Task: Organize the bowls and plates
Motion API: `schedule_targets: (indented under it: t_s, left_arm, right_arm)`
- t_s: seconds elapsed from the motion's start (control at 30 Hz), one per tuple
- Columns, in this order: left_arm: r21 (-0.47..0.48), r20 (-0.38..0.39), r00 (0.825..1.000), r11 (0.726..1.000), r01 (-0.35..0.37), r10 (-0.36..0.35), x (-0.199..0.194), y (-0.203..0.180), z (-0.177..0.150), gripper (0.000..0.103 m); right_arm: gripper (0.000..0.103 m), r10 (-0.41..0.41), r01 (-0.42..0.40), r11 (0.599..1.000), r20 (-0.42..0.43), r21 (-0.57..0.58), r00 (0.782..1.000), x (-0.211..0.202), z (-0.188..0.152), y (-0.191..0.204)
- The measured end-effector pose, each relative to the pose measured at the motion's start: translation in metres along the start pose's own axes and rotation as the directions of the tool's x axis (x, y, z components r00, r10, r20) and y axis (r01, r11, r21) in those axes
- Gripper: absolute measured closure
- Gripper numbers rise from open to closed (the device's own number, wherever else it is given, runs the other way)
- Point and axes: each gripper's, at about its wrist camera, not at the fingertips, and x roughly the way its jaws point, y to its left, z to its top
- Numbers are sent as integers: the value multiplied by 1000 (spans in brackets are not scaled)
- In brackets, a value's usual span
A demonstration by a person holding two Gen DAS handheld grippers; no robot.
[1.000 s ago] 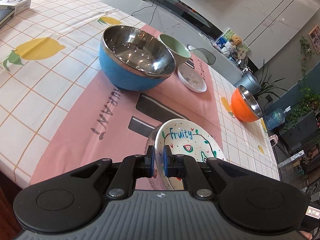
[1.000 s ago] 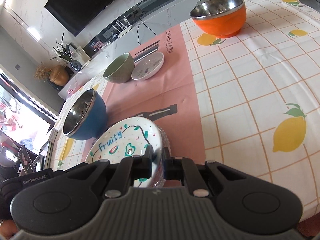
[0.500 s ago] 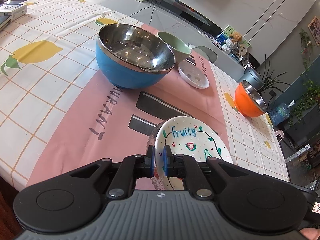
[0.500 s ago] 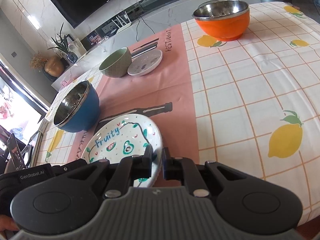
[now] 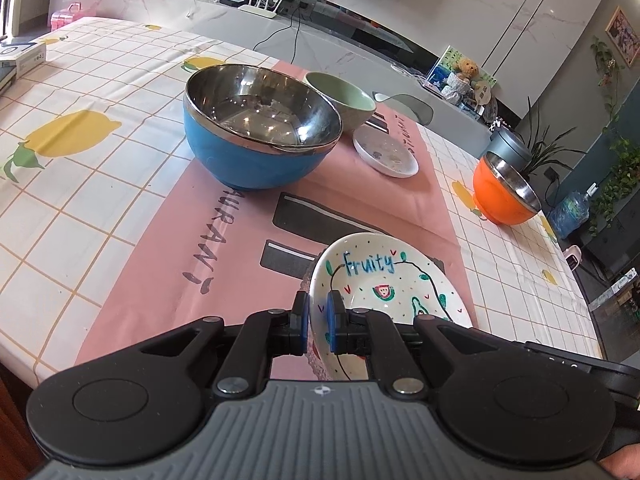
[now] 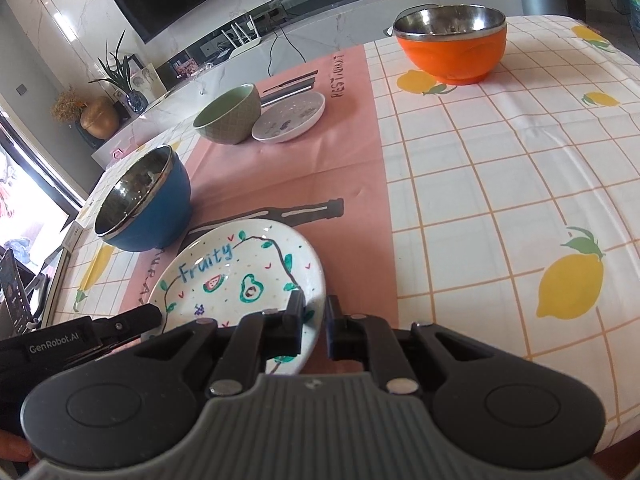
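A white plate (image 5: 384,280) painted with "Fruity" and fruit drawings is over the pink runner near the table's front edge. My left gripper (image 5: 318,316) is shut on its left rim. My right gripper (image 6: 314,320) is shut on its right rim, with the plate (image 6: 240,276) spreading to the left of it. The left gripper (image 6: 120,326) also shows at the plate's far side in the right wrist view. A clear scalloped dish edge (image 5: 309,280) peeks out under the plate's left rim. I cannot tell whether the plate rests on it.
A blue steel-lined bowl (image 5: 256,148) stands behind the plate. A green bowl (image 5: 344,96) and a small white plate (image 5: 386,152) sit further back on the runner. An orange bowl (image 6: 452,48) is at the far right on the lemon tablecloth (image 6: 500,200).
Both grippers have rolled a little while staying shut on the plate, so the table looks more level. The scalloped edge seen at the plate's right side in the right wrist view no longer shows.
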Motion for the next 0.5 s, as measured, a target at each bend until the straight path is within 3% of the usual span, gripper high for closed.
schedule_targets:
  t_s: [0.5]
  left_arm:
    - [49, 13, 999, 998, -43, 42, 0, -3, -3, 94]
  right_arm:
    - [93, -49, 51, 995, 32, -84, 998, 0, -5, 11]
